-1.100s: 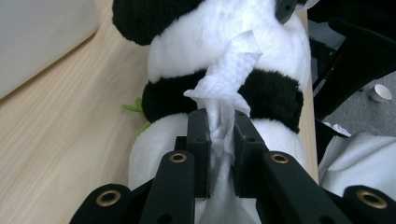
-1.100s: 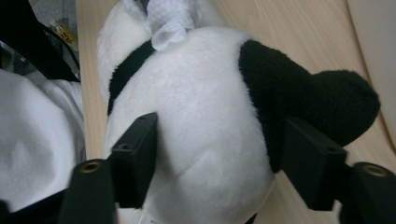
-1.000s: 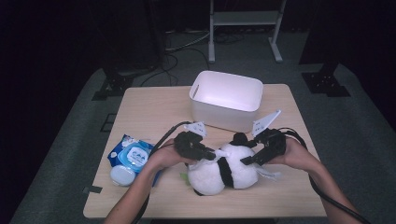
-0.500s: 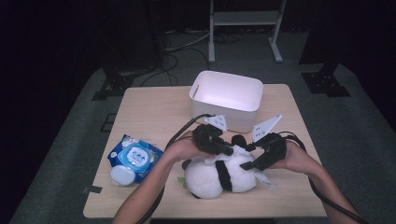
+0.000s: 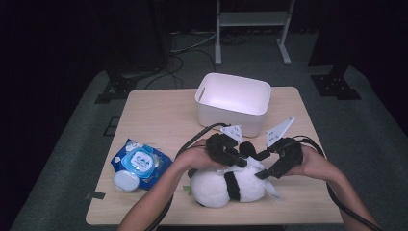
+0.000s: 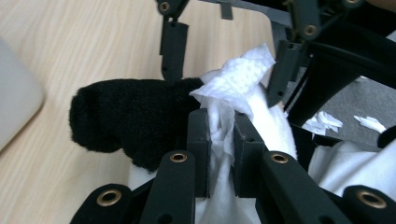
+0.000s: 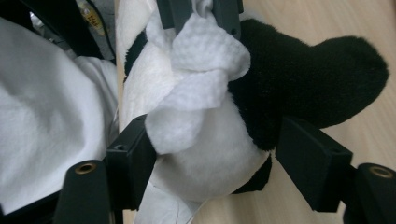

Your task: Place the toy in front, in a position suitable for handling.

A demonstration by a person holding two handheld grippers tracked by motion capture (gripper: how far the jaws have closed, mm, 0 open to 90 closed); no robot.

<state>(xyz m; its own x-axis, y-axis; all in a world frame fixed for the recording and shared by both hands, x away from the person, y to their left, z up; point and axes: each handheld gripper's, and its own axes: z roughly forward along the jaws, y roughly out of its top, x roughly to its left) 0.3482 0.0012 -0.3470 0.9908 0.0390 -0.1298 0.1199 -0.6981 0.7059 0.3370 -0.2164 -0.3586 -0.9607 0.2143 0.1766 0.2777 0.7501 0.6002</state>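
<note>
Left gripper [image 5: 239, 163] shifted right, fingers pinching dimpled white wipe [image 6: 236, 77]; right gripper [image 5: 261, 166] fingers just opening, astride fuzzy panda plush [image 5: 226, 186].

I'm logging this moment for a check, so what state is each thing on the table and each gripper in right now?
Left gripper: shut on the white wipe.
White wipe: crumpled, pinched between the left gripper's jaws, against the panda.
Right gripper: open, jaws either side of the panda's body, just been opening.
Plush panda: lying on the table.
White bin: upright, open-topped.
Wipes pack: flat, lid closed.
</note>
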